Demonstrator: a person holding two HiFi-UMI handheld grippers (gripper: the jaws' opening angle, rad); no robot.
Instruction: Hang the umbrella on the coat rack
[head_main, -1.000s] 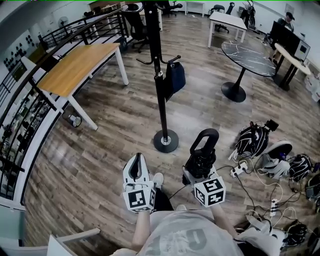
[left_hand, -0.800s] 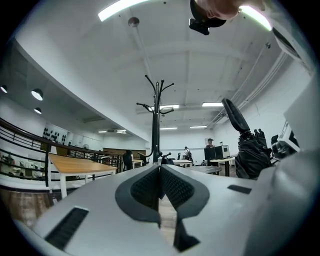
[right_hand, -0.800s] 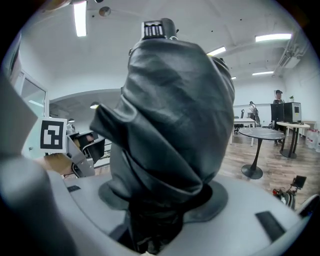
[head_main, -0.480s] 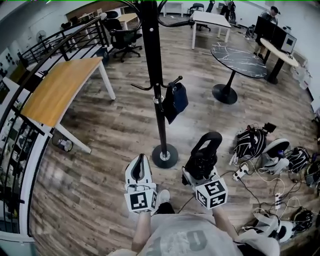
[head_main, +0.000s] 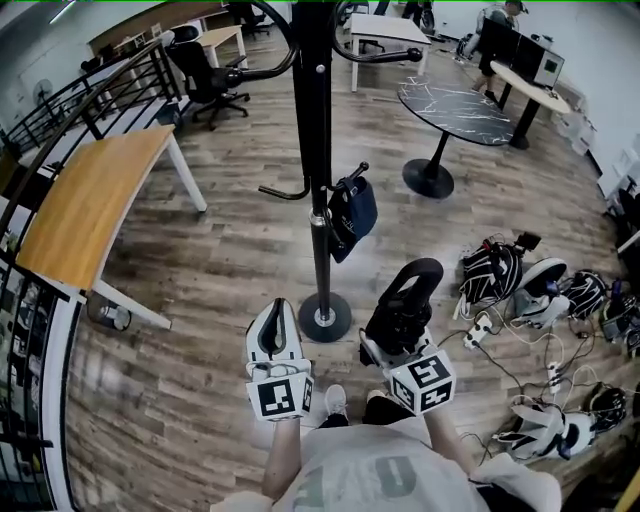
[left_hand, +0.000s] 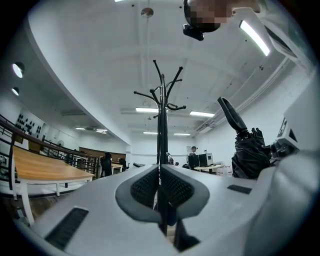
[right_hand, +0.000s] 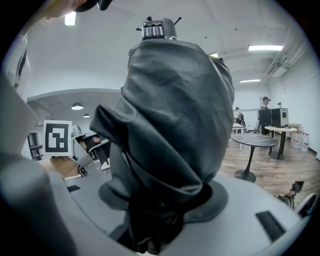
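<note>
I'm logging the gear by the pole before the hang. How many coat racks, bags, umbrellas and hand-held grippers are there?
Coat rack: 1
Bag, hanging on the rack: 1
Umbrella: 1
Hand-held grippers, left and right: 2
Total: 5

Wood floor (head_main: 200, 290) all over. Left: wood table (head_main: 90, 205) w/ white legs, sth small under it, maybe a bottle (head_main: 108, 317). Black railing (head_main: 100, 88) behind. Top left: black chair (head_main: 205, 75). Top centre: white desk (head_main: 385, 28). Right of it: round dark table (head_main: 455, 100), marble pattern, 1 leg. Far top right: a person (head_main: 497, 22) near monitors (head_main: 545, 65). Blue bag (head_main: 352, 212) hangs in the middle. Floor at right: black & white gear (head_main: 490, 272), cables (head_main: 520, 345), power strip (head_main: 476, 335).
</note>
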